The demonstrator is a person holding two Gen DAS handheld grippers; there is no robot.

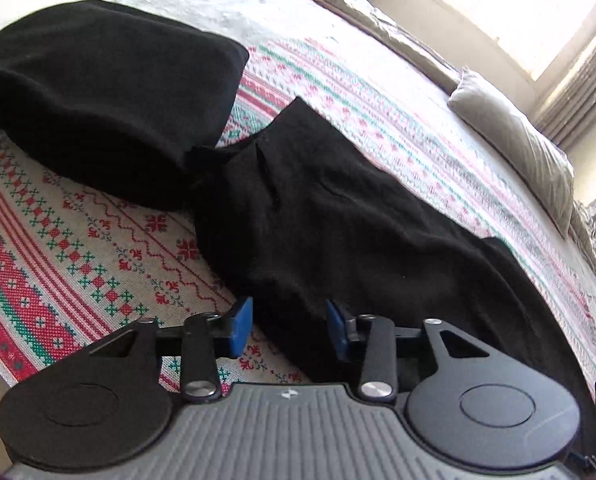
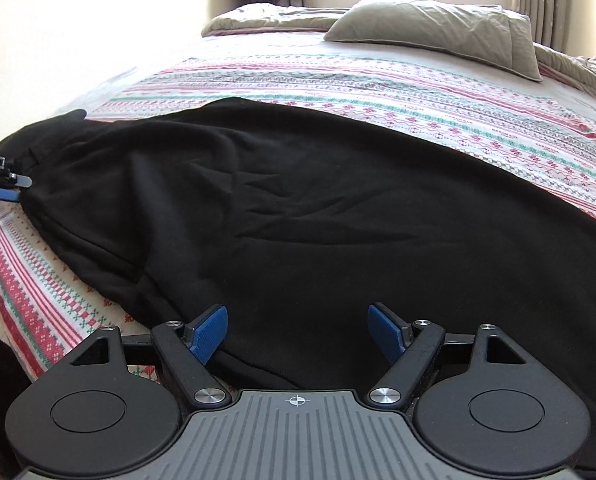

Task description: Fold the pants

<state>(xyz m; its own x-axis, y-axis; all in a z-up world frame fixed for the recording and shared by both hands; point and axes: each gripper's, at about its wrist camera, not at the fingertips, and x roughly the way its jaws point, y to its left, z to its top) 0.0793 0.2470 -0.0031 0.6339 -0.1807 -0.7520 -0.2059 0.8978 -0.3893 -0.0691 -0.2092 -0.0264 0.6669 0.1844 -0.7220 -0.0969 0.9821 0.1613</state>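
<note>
Left hand-held gripper (image 1: pixel 289 326) half-spread over black pants (image 1: pixel 338 216); right hand-held gripper (image 2: pixel 298 334) released; hems unseen.

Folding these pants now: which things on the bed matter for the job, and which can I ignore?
In play: black pants; left gripper and right gripper, both at the pants' near edge.

Ignore: second black garment, grey pillow, patterned bedspread.
</note>
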